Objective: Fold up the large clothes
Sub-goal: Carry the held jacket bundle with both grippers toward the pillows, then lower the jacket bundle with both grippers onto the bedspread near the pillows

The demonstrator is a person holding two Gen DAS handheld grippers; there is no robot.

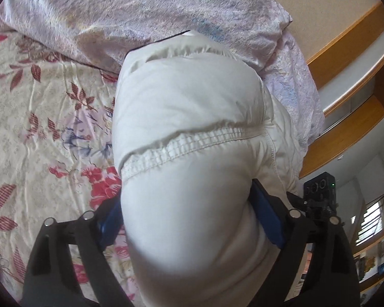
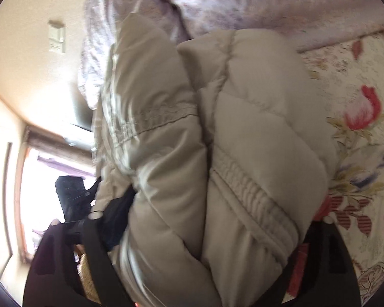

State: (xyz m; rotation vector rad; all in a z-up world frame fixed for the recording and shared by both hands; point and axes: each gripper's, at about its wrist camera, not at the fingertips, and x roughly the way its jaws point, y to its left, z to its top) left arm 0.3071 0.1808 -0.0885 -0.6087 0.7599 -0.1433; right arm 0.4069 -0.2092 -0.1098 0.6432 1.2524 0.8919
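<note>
A puffy white padded jacket (image 1: 187,97) lies bundled on the flowered bed sheet (image 1: 51,128), its gathered elastic seam running across it. My left gripper (image 1: 189,215) has its jaws wide apart, and the jacket bulges through the gap and touches the blue pads (image 1: 266,217). In the right wrist view the same jacket (image 2: 256,102) shows as two thick folds side by side. My right gripper (image 2: 212,220) also stands wide, with the folds filling the space between its fingers (image 2: 115,220). The padding hides the right-hand finger's tip.
A crumpled lilac quilt (image 1: 140,7) is heaped just behind the jacket. Wooden shelves (image 1: 358,117) stand to the right of the bed. The other gripper's black body (image 1: 320,186) is close beside the jacket. A wall switch (image 2: 56,37) and a bright window (image 2: 38,179) lie to the left.
</note>
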